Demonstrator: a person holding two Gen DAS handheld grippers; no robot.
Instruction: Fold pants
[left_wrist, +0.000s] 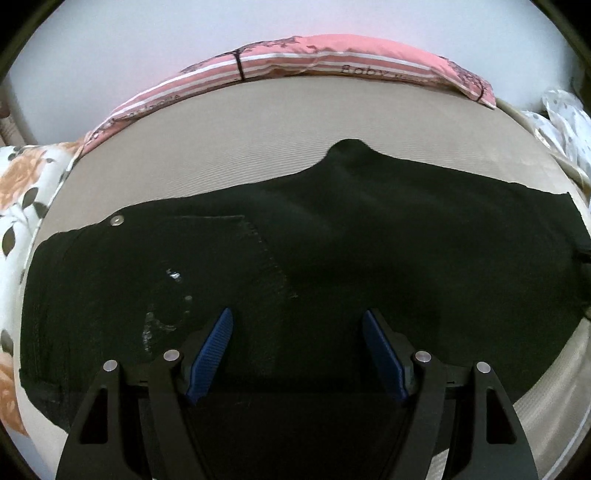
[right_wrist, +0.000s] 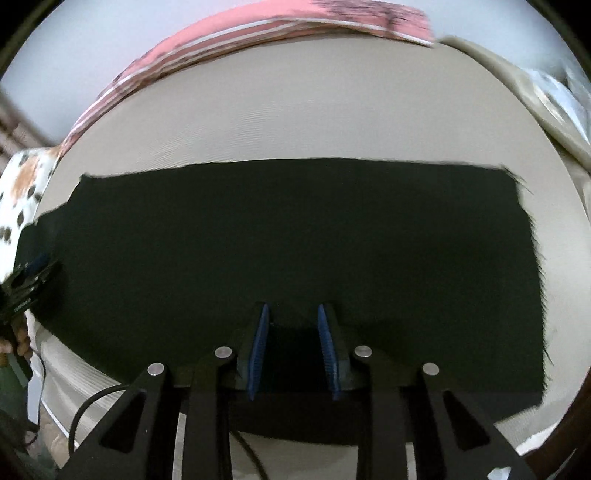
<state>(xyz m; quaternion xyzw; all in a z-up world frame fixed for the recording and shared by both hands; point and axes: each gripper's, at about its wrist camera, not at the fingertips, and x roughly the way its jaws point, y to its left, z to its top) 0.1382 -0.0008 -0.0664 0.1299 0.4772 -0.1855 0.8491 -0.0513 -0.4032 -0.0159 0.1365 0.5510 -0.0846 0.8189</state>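
Observation:
Black pants (left_wrist: 332, 240) lie flat across a beige bed. In the left wrist view the waist end with a metal button (left_wrist: 117, 220) and a pocket seam is at the left. My left gripper (left_wrist: 297, 325) is open and empty, just above the near edge of the hip area. In the right wrist view the folded legs (right_wrist: 295, 229) stretch across, with the frayed hem (right_wrist: 535, 258) at the right. My right gripper (right_wrist: 291, 317) is partly open and empty over the near edge of the legs. The other gripper (right_wrist: 27, 277) shows at the far left.
The beige mattress (left_wrist: 240, 147) runs under the pants. A pink striped pillow (left_wrist: 332, 62) lies along the far edge. A floral cloth (left_wrist: 22, 192) sits at the left, a dotted white cloth (left_wrist: 565, 129) at the right. A cable (right_wrist: 92, 402) hangs by the near edge.

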